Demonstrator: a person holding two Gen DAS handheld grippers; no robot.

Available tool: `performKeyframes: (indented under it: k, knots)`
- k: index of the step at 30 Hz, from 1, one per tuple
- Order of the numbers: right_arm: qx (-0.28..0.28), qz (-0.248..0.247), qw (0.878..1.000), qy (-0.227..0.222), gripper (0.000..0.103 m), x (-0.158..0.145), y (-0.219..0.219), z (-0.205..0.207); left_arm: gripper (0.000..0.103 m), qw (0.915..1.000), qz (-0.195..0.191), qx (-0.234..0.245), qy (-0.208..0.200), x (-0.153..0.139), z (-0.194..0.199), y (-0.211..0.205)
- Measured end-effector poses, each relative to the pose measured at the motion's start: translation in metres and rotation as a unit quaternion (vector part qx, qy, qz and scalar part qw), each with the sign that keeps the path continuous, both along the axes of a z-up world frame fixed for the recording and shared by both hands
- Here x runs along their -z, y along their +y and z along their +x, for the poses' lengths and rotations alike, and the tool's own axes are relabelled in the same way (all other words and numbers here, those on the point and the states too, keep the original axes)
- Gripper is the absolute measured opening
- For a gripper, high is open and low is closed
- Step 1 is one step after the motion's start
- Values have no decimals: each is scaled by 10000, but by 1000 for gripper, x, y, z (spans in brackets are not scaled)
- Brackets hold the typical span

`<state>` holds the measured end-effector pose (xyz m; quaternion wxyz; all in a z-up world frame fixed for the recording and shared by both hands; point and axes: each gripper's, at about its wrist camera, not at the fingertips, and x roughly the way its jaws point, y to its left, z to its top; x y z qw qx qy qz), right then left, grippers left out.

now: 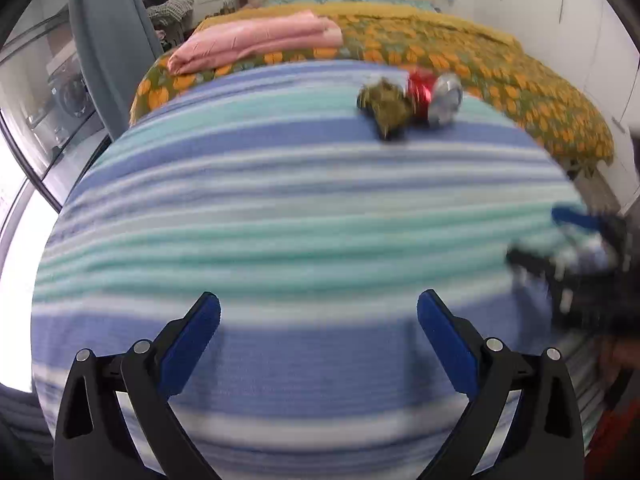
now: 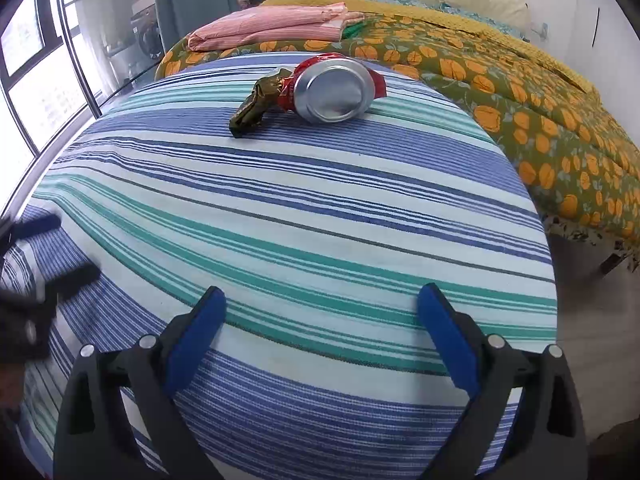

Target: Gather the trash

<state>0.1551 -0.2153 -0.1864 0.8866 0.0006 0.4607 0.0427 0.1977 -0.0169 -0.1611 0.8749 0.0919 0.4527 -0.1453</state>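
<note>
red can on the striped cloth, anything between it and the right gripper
Nothing visible. Only bare striped cloth lies between the open right gripper and the crushed red can. The crumpled wrapper touches the can's left side, off the straight path.

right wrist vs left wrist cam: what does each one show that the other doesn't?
Only the right wrist view: the can's silver end, sharp, and the left gripper blurred at its left edge. Only the left wrist view: the right gripper blurred at its right edge; the whole view is motion-smeared. Both: the crumpled wrapper touching the crushed red can on the striped cloth, the folded pink cloth on the orange-patterned bedspread, and each camera's own jaws open and empty.
</note>
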Motion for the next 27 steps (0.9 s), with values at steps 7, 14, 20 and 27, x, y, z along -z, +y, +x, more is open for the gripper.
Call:
performKeyframes:
  k: [7, 14, 20, 27]
  knots:
    - [10, -14, 10000, 15, 98, 1, 2, 2, 98, 9979, 14, 610, -235, -11, 67, -66]
    - [37, -21, 10000, 22, 98, 2, 1, 2, 78, 9982, 295, 420, -301, 5, 120, -103]
    - [35, -20, 10000, 20, 98, 2, 1, 2, 23, 9972, 398, 405, -486, 1, 120, -94]
    - [35, -22, 10000, 16, 99, 2, 2, 1, 24, 9985, -269, 477, -51, -16, 47, -15]
